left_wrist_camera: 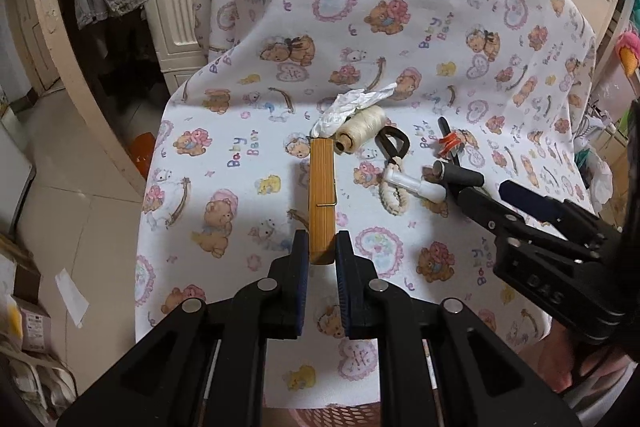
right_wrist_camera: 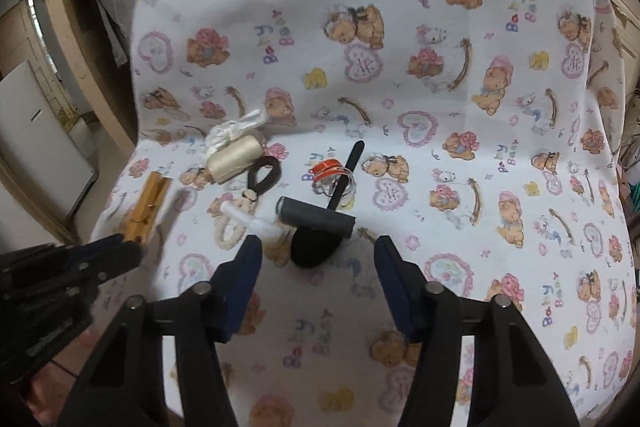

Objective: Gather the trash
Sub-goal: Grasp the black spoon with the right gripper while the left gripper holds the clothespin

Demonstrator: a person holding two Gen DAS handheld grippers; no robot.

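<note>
On the bear-print cloth (right_wrist_camera: 460, 27) I count: 1 wooden clothespin (left_wrist_camera: 322, 203), 1 crumpled white wrapper (left_wrist_camera: 348, 107), 1 spool of cream thread (left_wrist_camera: 360, 131), 1 black hair tie (right_wrist_camera: 264, 173), 1 braided cream loop (right_wrist_camera: 232, 227), 1 small white tube (right_wrist_camera: 260, 221), 1 orange tape roll (right_wrist_camera: 328, 173), 1 black stick (right_wrist_camera: 346, 175), 1 dark grey roll (right_wrist_camera: 316, 219), 1 black round lump (right_wrist_camera: 314, 249). 10 items total, no dupes.

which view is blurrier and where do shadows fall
Right wrist view is softer, the wooden clothespin smeared by motion; left wrist view is sharp, the clothespin casting a shadow to its left on the bear-print cloth; both bend at the edges.
</note>
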